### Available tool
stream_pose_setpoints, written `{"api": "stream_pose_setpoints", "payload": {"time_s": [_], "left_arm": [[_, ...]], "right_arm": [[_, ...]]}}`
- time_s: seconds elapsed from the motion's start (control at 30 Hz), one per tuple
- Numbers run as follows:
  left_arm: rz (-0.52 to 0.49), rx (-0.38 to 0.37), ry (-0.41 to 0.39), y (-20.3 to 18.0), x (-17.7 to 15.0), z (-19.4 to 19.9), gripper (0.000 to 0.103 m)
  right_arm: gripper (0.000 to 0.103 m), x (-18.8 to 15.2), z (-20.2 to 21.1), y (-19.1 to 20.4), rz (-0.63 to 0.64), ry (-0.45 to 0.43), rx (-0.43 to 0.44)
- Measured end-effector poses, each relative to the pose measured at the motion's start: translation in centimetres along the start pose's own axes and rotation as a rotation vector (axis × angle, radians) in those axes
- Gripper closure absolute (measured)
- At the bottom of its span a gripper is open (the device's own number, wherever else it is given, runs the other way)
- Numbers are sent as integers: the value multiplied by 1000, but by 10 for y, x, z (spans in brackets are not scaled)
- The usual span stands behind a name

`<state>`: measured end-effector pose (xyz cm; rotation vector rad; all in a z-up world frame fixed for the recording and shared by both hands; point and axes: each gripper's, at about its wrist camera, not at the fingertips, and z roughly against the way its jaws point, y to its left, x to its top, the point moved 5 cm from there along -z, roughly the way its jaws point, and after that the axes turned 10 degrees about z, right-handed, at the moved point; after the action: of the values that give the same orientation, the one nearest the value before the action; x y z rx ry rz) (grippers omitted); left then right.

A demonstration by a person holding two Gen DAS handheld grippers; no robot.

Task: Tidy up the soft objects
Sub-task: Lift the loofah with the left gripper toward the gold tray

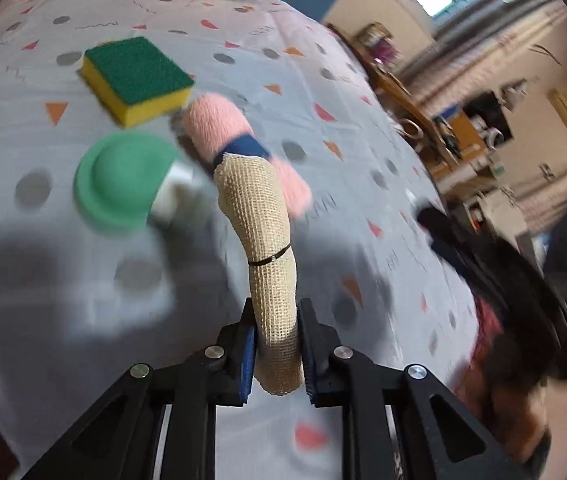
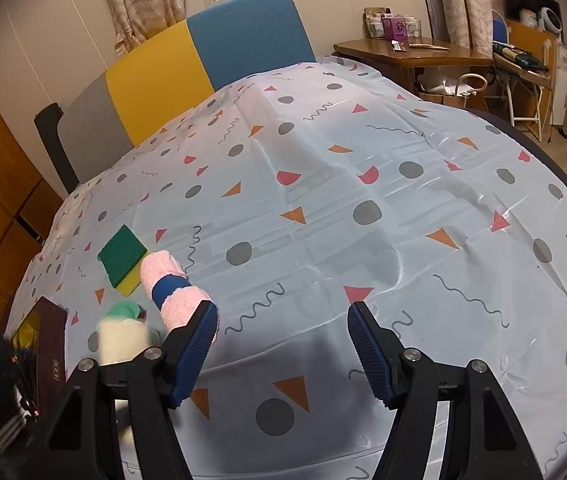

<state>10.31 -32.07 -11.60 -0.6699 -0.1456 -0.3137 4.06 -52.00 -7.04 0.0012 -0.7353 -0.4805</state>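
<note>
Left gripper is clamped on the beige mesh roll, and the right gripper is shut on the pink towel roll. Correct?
Not quite. The left gripper does clamp the beige mesh roll, but the right wrist view shows the right gripper open and empty; the pink towel roll lies beside it.

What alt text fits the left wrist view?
The left tool is shut on a beige mesh roll held above a patterned tablecloth. Beyond lie a pink towel roll, a green-topped yellow sponge and a green disc.
</note>
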Motion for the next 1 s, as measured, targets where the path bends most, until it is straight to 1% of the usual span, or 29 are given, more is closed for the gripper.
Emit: {"api": "stream_pose_setpoints", "payload": {"time_s": [0.07,0.17,0.27,0.3,0.33,0.37,0.4,0.43,0.57,0.67,0.7,0.73,0.77,0.83,1.0], "left_arm": [[-15,-2,26,6,-20,8,85],[-6,33,76,21,-47,11,85],[11,84,79,34,-59,11,83],[16,95,65,36,-59,13,80],[23,104,52,36,-58,16,68],[19,116,46,35,-57,19,63],[10,147,32,34,-55,21,56],[-4,184,15,33,-53,23,55],[-25,232,0,25,-51,23,52],[-49,284,-31,19,-45,22,51],[-54,299,-48,18,-44,25,49],[-58,303,-61,16,-44,28,45],[-60,296,-74,14,-45,31,43],[-65,285,-91,11,-45,35,35],[-141,292,-103,-7,-35,25,34]], "right_arm": [[34,-2,-2,2,10,9,-3],[34,-4,-4,5,35,23,-11],[34,-7,-7,8,61,33,-26],[34,-8,-7,9,67,36,-29],[34,-8,-8,9,73,38,-33],[34,-9,-8,10,76,39,-36],[34,-9,-9,9,77,42,-38],[34,-9,-9,10,76,45,-39],[34,-8,-8,9,71,41,-33],[34,-7,-6,9,63,36,-24],[34,-7,-6,8,59,36,-21],[34,-6,-6,8,53,35,-19],[34,-6,-5,7,48,33,-16],[34,-4,-4,7,40,28,-8],[32,-3,-2,10,48,22,0]]}}
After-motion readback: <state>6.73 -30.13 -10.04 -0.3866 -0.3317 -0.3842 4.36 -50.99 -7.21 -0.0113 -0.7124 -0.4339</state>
